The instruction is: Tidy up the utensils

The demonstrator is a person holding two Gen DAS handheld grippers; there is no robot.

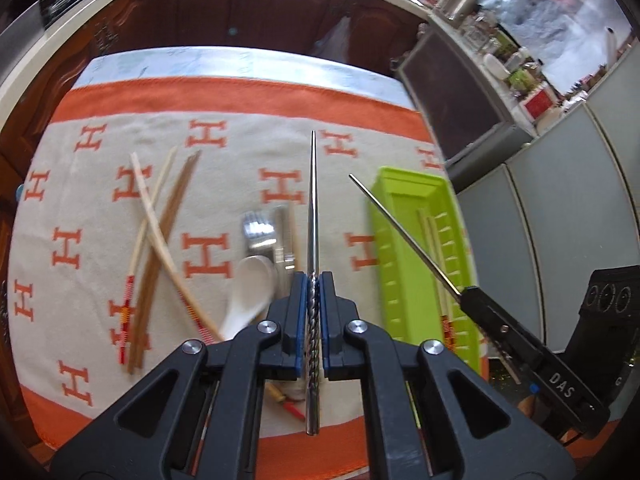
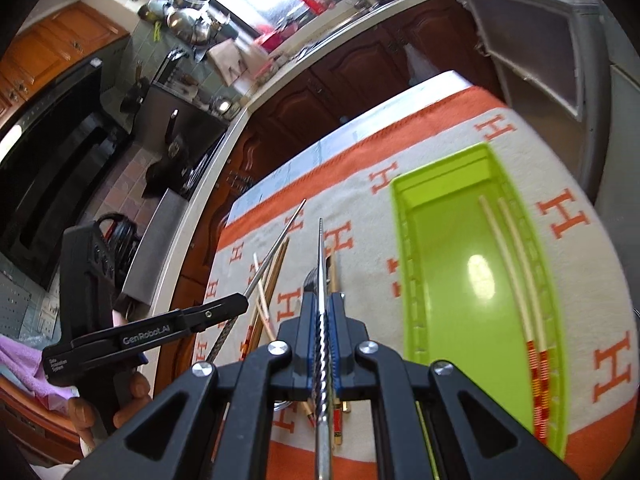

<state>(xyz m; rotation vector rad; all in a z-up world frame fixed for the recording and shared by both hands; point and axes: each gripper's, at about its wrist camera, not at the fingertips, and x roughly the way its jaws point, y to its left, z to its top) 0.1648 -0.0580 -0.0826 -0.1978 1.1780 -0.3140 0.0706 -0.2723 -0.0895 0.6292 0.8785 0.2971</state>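
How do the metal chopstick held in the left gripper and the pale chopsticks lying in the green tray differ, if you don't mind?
The metal chopstick is silvery steel with a twisted grip; the pale chopsticks are cream with red-and-yellow patterned ends. The metal chopstick is clamped in the left gripper, above the cloth; the pale chopsticks lie loose in the green tray. The metal chopstick is single there; the pale chopsticks lie paired, side by side. Both are long and tapered.
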